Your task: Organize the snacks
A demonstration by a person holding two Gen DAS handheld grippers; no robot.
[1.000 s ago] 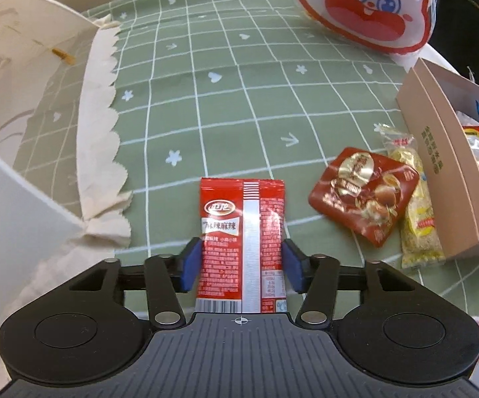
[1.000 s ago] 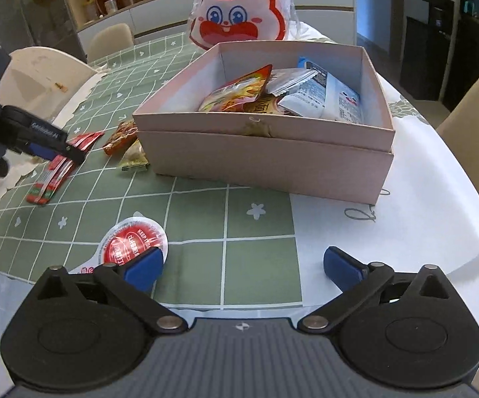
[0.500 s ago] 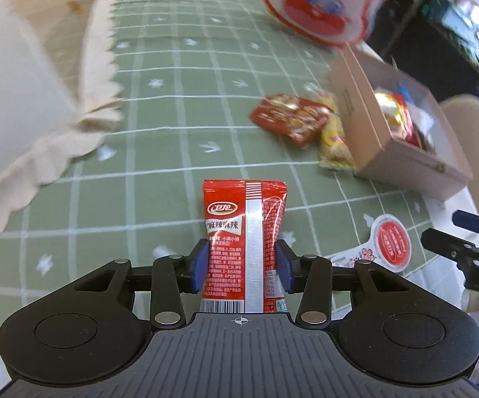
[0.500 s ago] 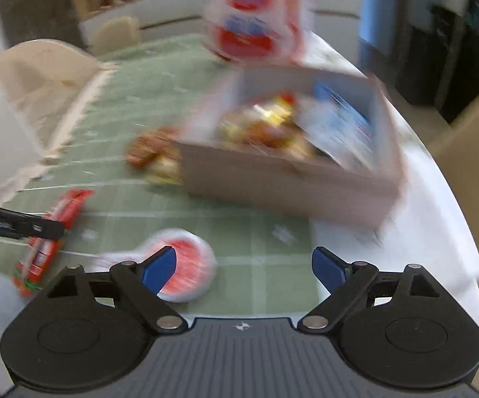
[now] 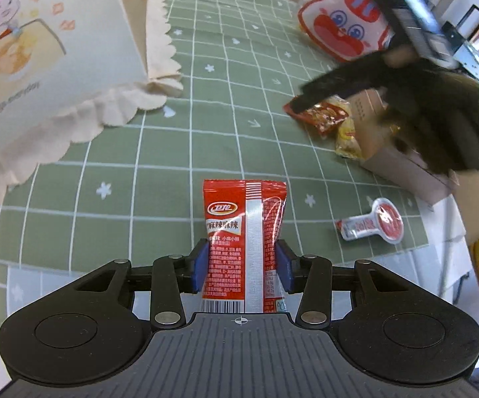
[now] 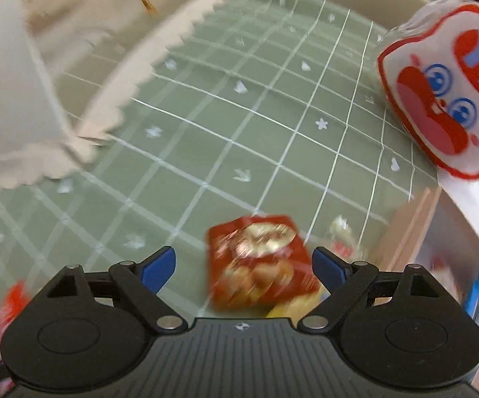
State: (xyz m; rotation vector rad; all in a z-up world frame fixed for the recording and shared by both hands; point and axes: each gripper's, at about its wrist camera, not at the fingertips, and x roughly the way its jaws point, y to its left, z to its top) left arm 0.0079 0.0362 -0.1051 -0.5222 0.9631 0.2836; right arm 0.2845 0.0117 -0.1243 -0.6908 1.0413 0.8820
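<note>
1. My left gripper (image 5: 242,270) pinches a red sachet (image 5: 244,242) — both blue pads press its sides, and it stands upright between them, lifted off the green checked cloth (image 5: 159,179).
2. My right gripper (image 6: 243,265) is spread wide, with its blue pads apart on either side of a dark red packet (image 6: 259,262) that lies flat on the cloth; neither pad touches it. That view is blurred, so I cannot read the packet's print.
3. In the left view the same gripper shows as a dark blur above the packet (image 5: 322,114), near the cloth's right side.
4. A yellow packet (image 5: 347,136) lies just beside the red one, touching it, against the wall of a cardboard box (image 5: 401,165).
5. A small round-lidded cup (image 5: 377,220) with a red foil top lies on the cloth near its front right corner, well apart from the sachet.
6. A big bag with a red cartoon face (image 6: 445,93) sits at the far right of the table — beyond the box.
7. A cream paper with scalloped edges (image 5: 113,112) and a printed box (image 5: 40,43) fill the left side.
</note>
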